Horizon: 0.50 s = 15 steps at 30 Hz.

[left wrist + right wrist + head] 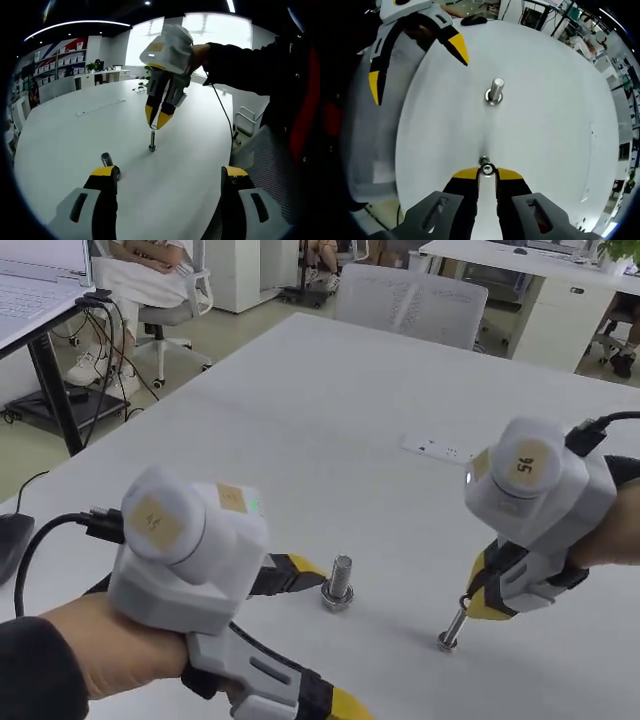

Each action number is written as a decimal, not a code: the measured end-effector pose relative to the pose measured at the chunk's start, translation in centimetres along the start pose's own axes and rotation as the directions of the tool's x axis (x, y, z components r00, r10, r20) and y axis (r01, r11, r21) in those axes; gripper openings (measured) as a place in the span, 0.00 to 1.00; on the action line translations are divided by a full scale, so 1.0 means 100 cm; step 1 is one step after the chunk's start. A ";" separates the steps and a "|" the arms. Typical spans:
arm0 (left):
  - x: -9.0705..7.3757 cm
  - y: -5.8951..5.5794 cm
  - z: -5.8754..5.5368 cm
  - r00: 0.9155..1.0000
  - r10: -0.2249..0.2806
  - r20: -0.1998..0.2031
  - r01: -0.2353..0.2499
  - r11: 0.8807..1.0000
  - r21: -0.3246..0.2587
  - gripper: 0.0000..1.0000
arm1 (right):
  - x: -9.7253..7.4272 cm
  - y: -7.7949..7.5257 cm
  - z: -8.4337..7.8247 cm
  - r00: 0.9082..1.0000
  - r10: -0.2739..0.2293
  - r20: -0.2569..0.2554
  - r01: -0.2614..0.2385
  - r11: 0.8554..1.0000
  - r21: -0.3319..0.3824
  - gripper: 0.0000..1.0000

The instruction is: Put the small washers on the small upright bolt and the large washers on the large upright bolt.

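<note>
While the right tongs point tip-down over the small upright bolt, we see their yellow tips drawn almost together on a small washer, which sits right at the bolt's top end. That bolt stands on the white tabletop, near the edge closest to us. Just to its left stands the large upright bolt, thicker and threaded, with a wider metal ring at its foot; we cannot tell whether that ring is washers or the bolt's own head. Our left tongs are spread wide and grip nothing. They lie low over the tabletop, with one yellow tip just beside the large upright bolt and the other well out to the side.
</note>
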State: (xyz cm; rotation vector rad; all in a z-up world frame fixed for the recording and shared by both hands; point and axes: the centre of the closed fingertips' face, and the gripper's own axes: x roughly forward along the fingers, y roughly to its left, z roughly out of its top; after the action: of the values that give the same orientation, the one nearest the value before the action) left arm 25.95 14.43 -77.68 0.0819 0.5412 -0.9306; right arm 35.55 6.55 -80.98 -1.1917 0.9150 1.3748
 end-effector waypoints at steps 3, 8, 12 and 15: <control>0.000 0.000 0.000 1.000 0.000 -0.001 0.000 1.000 -0.001 0.85 | 0.002 0.000 -0.002 1.000 0.005 -0.005 -0.005 1.000 0.000 0.13; 0.002 0.000 -0.001 1.000 0.000 -0.003 0.000 1.000 -0.002 0.85 | 0.006 0.001 -0.004 1.000 0.015 -0.013 -0.015 1.000 -0.001 0.13; 0.002 0.000 -0.001 1.000 0.000 -0.003 0.000 1.000 -0.005 0.85 | 0.010 0.001 -0.005 1.000 0.019 -0.018 -0.019 1.000 -0.004 0.13; 0.002 0.000 -0.002 1.000 0.000 -0.002 0.000 1.000 -0.007 0.85 | 0.011 0.001 -0.005 1.000 0.023 -0.019 -0.023 1.000 -0.002 0.13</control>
State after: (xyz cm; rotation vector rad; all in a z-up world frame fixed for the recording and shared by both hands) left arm 25.97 14.31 -77.91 0.0770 0.5464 -0.9291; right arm 35.56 6.30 -82.20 -1.2006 0.9439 1.3853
